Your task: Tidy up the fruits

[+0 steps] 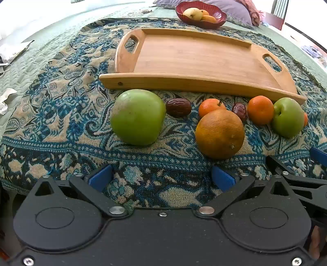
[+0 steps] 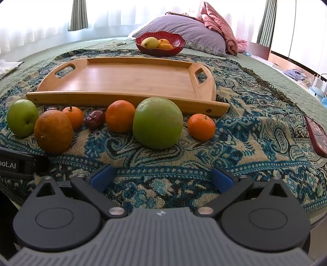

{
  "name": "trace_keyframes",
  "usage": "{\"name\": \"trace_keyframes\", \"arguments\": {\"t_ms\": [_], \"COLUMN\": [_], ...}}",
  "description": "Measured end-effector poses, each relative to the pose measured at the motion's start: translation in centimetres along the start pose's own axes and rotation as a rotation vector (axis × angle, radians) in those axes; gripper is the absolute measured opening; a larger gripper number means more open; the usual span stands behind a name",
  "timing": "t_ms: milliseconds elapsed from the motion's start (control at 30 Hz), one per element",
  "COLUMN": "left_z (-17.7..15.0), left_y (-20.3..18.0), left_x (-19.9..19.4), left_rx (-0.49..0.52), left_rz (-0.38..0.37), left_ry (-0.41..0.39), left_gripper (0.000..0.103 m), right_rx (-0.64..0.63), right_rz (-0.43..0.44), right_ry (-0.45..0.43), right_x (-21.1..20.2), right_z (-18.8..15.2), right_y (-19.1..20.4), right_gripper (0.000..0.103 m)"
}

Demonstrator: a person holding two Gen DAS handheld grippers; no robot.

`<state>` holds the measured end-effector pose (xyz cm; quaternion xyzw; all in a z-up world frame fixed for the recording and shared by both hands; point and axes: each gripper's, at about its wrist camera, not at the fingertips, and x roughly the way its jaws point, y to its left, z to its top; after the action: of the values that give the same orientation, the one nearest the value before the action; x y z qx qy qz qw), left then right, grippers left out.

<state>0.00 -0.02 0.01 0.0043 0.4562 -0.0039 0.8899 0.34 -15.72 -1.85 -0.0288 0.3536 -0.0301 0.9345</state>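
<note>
Fruit lies in a row on a patterned blue cloth in front of an empty wooden tray (image 1: 184, 59) (image 2: 126, 79). In the left wrist view a green apple (image 1: 138, 117) sits at left, a large orange (image 1: 219, 134) at centre, with two dates (image 1: 178, 107), small tangerines (image 1: 260, 110) and a second green apple (image 1: 288, 117) beyond. In the right wrist view a green apple (image 2: 157, 122) is straight ahead, a tangerine (image 2: 201, 127) to its right, the large orange (image 2: 53, 134) at left. My left gripper (image 1: 161, 178) and right gripper (image 2: 161, 178) are both open and hold nothing.
A red bowl (image 2: 175, 46) (image 1: 220, 18) with a yellow fruit and oranges stands behind the tray. Pillows (image 2: 184, 30) lie beyond it. A dark red phone-like object (image 2: 316, 136) rests on the cloth at right. The right gripper's black linkage (image 1: 296, 176) shows at the left view's right edge.
</note>
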Motion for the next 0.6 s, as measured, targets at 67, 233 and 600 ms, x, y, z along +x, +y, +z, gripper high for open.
{"name": "trace_keyframes", "arguments": {"t_ms": [67,233,600], "left_z": [-0.01,0.0,-0.01], "left_y": [0.05,0.09,0.11], "left_x": [-0.01,-0.01,-0.02], "left_rx": [-0.007,-0.006,-0.004], "left_rz": [-0.01,-0.009,-0.006], "left_ry": [0.002,0.004,0.003], "left_gripper": [0.103,0.103,0.103], "right_rx": [-0.003,-0.002,-0.003], "right_rz": [-0.002,-0.001,-0.002], "right_ry": [0.0,0.001,0.001], "right_x": [0.0,0.0,0.0], "right_z": [0.01,0.05,0.07], "right_y": [0.01,0.01,0.01], "right_gripper": [0.103,0.103,0.103]}}
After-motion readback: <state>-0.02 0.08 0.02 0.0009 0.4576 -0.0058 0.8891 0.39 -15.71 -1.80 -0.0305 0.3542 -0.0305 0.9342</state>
